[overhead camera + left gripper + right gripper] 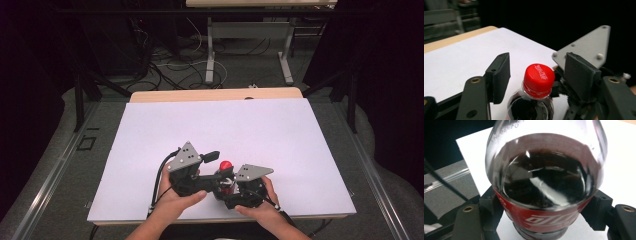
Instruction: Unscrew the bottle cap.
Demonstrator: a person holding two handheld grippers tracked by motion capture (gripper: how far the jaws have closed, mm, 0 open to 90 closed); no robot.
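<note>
A clear plastic bottle point(544, 182) of dark cola stands on the white sheet point(250, 130) that covers the table, near the person's edge, between the two hand-held grippers. Its red cap point(539, 77) bears white script that runs slantwise across the top; the script is too small to read with certainty. The red label point(541, 218) around the body carries white lettering, partly cut off at the lower frame edge; faint embossed characters on the shoulder cannot be read. In the right gripper view the right gripper point(544, 215) has its two black jaws pressed against opposite sides of the labelled body, gripping the bottle. In the left gripper view the left gripper point(539, 75) has its jaws spread, one on each side of the cap and clear of it; the grey three-cornered plate point(586, 47) of the other gripper lies beyond the right-hand jaw. The high view adds both hands point(180, 200) and the red cap between the grippers, but not the lettering.
</note>
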